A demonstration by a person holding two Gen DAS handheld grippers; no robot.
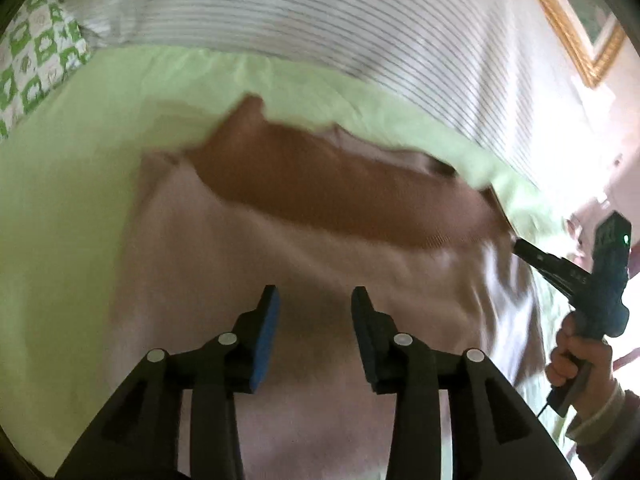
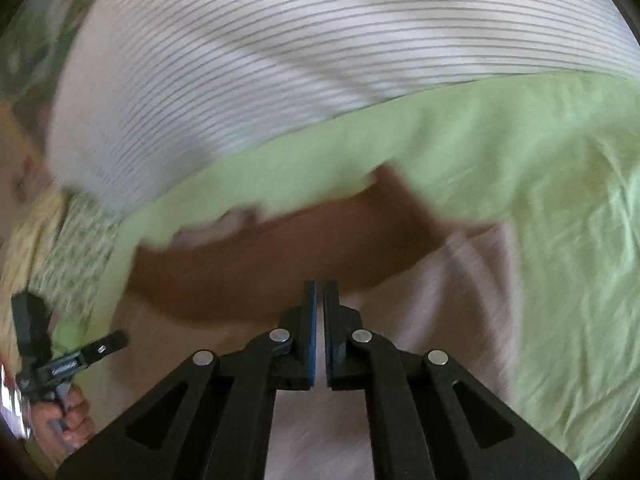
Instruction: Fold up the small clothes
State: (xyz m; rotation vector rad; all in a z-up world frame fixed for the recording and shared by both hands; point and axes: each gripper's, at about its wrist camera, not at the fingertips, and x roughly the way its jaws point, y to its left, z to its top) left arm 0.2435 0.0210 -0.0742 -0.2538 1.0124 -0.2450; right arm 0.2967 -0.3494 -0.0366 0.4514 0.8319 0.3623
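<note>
Standing apart at lower centre of the left wrist view, left gripper (image 1: 315,300) fingers (image 1: 269,332) with nothing between the blue pads, hovering over the pale pink garment (image 1: 304,264) and its brown upper band (image 1: 332,196). Spreading across the middle of the green sheet (image 1: 68,184), with a striped white cover (image 1: 320,12) lying along the top of the frame. Showing at right edge, right gripper (image 1: 520,247) held in a hand (image 1: 580,364). Pressing together in the right wrist view, right gripper (image 2: 320,292) pads, whether pinching cloth impossible to tell.
</note>
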